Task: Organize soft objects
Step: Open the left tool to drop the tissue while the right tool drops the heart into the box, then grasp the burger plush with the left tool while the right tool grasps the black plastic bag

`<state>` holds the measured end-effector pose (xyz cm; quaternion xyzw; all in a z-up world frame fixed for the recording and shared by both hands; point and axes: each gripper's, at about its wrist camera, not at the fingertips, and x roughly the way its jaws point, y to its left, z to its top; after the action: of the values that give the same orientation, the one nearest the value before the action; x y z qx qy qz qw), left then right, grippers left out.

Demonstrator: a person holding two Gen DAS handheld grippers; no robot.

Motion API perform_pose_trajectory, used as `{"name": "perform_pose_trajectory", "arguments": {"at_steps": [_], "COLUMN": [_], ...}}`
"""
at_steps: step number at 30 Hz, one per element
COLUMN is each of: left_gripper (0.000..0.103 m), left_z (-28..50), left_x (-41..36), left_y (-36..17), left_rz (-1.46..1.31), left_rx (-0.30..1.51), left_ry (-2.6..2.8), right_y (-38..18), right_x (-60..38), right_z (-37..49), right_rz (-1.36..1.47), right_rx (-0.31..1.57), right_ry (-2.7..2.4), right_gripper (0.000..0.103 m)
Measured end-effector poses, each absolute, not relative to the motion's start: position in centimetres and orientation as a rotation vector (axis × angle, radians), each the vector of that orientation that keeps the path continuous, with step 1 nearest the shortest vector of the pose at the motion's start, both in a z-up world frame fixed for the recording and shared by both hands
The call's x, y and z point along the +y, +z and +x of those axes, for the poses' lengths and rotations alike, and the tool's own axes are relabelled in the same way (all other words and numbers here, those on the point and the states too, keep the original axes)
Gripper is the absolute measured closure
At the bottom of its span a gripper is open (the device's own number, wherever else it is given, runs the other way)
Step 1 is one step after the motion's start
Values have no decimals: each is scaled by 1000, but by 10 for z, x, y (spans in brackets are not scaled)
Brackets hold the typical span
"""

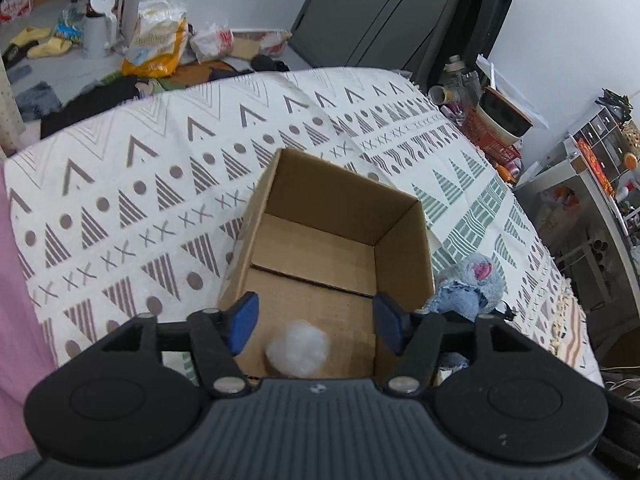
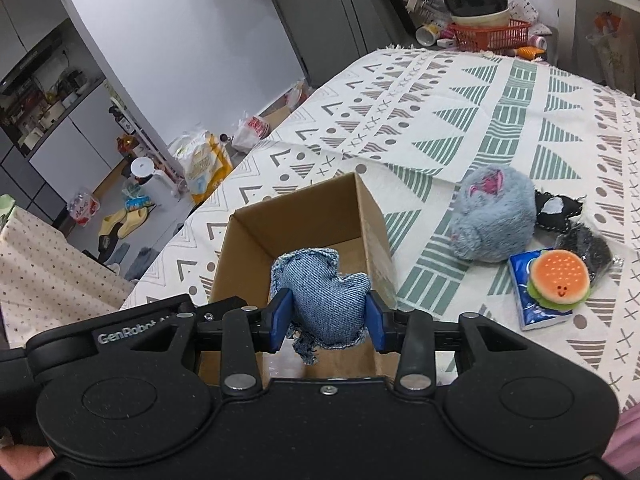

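Denim cushion [image 2: 323,300], pale blue with frayed edges, is clamped between the blue pads [image 2: 281,318] of the right gripper [image 2: 326,322], whose jaws are closed against its two sides; it is held above the open mouth of the cardboard box [image 2: 240,248]. Box stands upright, flaps out of sight, on a surface covered by a cream patterned cloth [image 2: 460,92] printed with grey and green triangles, dots and crosses. In the left wrist view the left gripper [image 1: 316,320] is positioned over the near edge of the same cardboard box [image 1: 404,252]; its jaws are spread apart and hold nothing. One white fluffy ball [image 1: 298,352] lies on the box floor, close to the near wall, between the pads as seen from above. Remaining soft items sit on the cloth to the right of the box: a grey plush toy [image 2: 494,220] with pink detail, just beside it a black fabric piece [image 2: 558,208], and nearer the camera a burger-shaped toy [image 2: 558,280] resting on a blue packet [image 2: 528,312]. An orange basket [image 2: 490,36] holding stacked bowls stands at the far edge. Floor beyond is littered with bags and yellow slippers [image 2: 120,222].
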<state>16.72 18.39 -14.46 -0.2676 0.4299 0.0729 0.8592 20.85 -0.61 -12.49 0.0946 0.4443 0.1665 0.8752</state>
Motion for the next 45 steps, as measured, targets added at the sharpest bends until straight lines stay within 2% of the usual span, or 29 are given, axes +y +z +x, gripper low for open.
{"name": "perform_pose_trajectory", "arguments": {"at_steps": [4,9,11,13,18,20,23,31,45], "left_gripper": [36,32,26,23,22,21,20,17,15], "left_z": [163,157,155,154,152,151,150,147,148], "left_x": [185,191,193,192,182,177,168,143,81], "left_y": [-137,-128,-124,-121,-116,-115,-113,-103,-84], "left_rz": [-543,-546,-544,-529,-491,-481,-463,-421,-344], "left_rx": [895,878,866,858,861,863,869,866,880], "left_ry": [192,232,250,260,256,254,252,240,206], "right_y": [-128,-128,-128,-126,-116,-112,-106,-96,-88], "right_x": [-5,-3,-6,-10,-28,-38,-56,-103,-188], "right_z": [210,210,211,210,203,200,196,189,176], "right_rz": [215,246,267,279,285,287,289,293,345], "right_rx": [942,941,950,943,919,908,881,856,847], "right_ry": [355,374,373,371,360,348,328,259,182], "right_gripper": [62,55,45,40,29,16,8,0,0]}}
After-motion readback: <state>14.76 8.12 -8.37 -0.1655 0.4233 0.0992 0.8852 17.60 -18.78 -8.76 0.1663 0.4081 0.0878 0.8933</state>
